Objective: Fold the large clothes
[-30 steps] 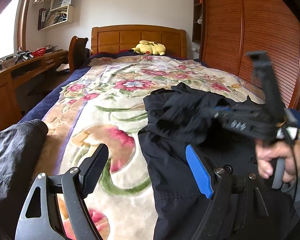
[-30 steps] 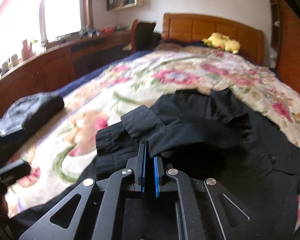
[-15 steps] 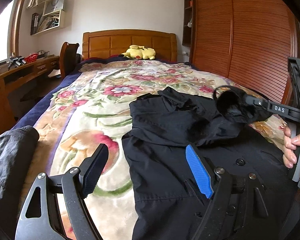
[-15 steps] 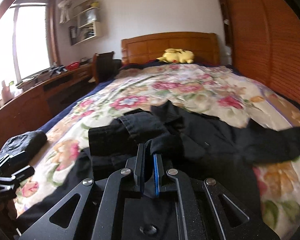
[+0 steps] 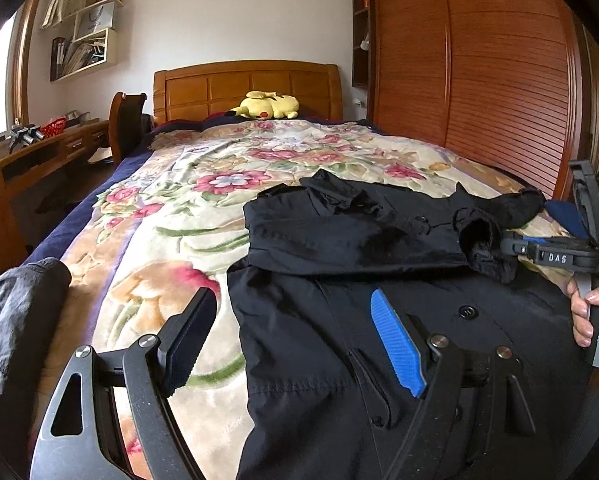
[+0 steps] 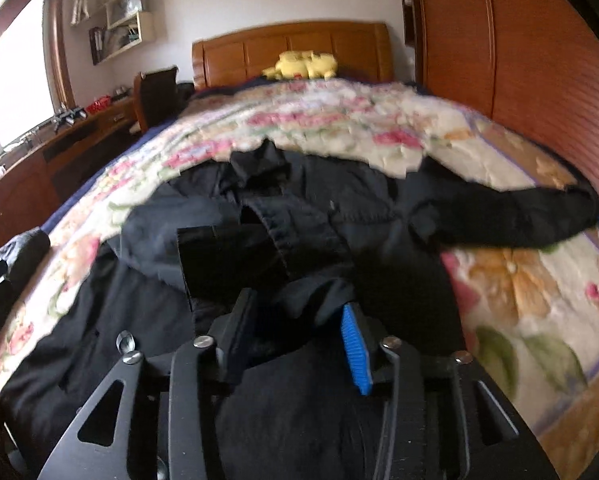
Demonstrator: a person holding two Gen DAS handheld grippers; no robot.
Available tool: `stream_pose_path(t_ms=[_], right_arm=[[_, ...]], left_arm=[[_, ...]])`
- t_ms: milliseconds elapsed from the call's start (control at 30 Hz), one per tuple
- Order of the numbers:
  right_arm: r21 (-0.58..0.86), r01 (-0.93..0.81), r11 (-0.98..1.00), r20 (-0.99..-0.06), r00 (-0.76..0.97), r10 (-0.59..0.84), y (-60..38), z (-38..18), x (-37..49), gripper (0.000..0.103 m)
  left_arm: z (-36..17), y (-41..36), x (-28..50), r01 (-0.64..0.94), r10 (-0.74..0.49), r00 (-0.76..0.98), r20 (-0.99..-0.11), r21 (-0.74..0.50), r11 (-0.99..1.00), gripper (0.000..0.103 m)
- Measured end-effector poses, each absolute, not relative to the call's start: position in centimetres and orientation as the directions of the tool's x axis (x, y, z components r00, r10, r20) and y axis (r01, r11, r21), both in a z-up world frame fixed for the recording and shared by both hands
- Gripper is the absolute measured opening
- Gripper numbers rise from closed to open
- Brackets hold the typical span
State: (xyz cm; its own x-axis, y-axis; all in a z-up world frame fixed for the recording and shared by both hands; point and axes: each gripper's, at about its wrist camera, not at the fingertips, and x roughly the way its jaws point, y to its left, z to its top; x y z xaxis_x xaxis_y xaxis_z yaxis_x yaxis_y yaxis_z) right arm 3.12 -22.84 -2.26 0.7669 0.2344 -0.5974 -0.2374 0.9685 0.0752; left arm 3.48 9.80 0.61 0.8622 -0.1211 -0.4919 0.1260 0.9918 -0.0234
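A large black coat (image 5: 339, 320) lies front up on the floral bedspread (image 5: 171, 220), one sleeve (image 6: 499, 216) stretched to the right. The other sleeve (image 5: 363, 240) is folded across its chest. My left gripper (image 5: 291, 336) hovers open over the coat's left edge with nothing between its fingers. My right gripper (image 6: 295, 340) is over the coat's middle and its jaws are opening. The folded sleeve's cuff (image 6: 311, 300) lies loose between the pads. In the left wrist view the right gripper (image 5: 507, 246) is at the right edge, held by a hand (image 5: 591, 312).
A yellow plush toy (image 5: 267, 106) rests against the wooden headboard (image 5: 247, 88). A slatted wardrobe (image 5: 479, 80) runs along the bed's right side. A desk (image 5: 31, 152) and chair (image 5: 127, 120) stand to the left. A grey garment (image 5: 15, 320) lies at the near left.
The right gripper carried the sleeve cuff rightward across the coat and lowered it onto the chest. Its jaws, shut on the cuff before, now stand apart. The left gripper shifted a little.
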Motion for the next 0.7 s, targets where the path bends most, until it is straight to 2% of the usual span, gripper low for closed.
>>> stream_pose_path(t_ms=[67, 167, 233, 300, 433, 567, 700], right_arm=[[0.079, -0.242, 0.967, -0.622, 0.746, 0.238, -22.9, -2.8, 3.0, 0.046], [0.096, -0.265, 0.959, -0.658, 0.706, 0.261, -23.0, -3.0, 3.8, 0.056], [0.102, -0.266, 0.959, -0.673, 0.692, 0.263, -23.4, -3.3, 3.6, 0.067], [0.116, -0.268, 0.956, -0.678, 0.682, 0.273, -24.3, -3.3, 3.9, 0.07], [0.087, -0.257, 0.962, -0.678, 0.693, 0.247, -25.3, -3.0, 2.7, 0.07], [-0.014, -0.238, 0.971, -0.62, 0.764, 0.178, -25.0, -1.6, 0.7, 0.07], [-0.061, -0.279, 0.958, -0.584, 0.789, 0.192, -23.3, -0.5, -0.5, 0.07]], left_arm=[[0.6, 9.7, 3.4, 0.127, -0.121, 0.863, -0.491, -0.021, 0.992, 0.08], [0.6, 9.6, 3.4, 0.129, -0.125, 0.862, -0.491, -0.026, 0.991, 0.08], [0.5, 9.4, 3.4, 0.129, -0.125, 0.861, -0.493, -0.025, 0.991, 0.08], [0.5, 9.4, 3.5, 0.131, -0.127, 0.861, -0.493, -0.027, 0.991, 0.08], [0.5, 9.0, 3.5, 0.134, -0.128, 0.862, -0.491, -0.022, 0.991, 0.08], [0.5, 8.8, 3.6, 0.137, -0.13, 0.862, -0.49, -0.023, 0.99, 0.08], [0.5, 8.4, 3.6, 0.142, -0.133, 0.861, -0.49, -0.021, 0.99, 0.08]])
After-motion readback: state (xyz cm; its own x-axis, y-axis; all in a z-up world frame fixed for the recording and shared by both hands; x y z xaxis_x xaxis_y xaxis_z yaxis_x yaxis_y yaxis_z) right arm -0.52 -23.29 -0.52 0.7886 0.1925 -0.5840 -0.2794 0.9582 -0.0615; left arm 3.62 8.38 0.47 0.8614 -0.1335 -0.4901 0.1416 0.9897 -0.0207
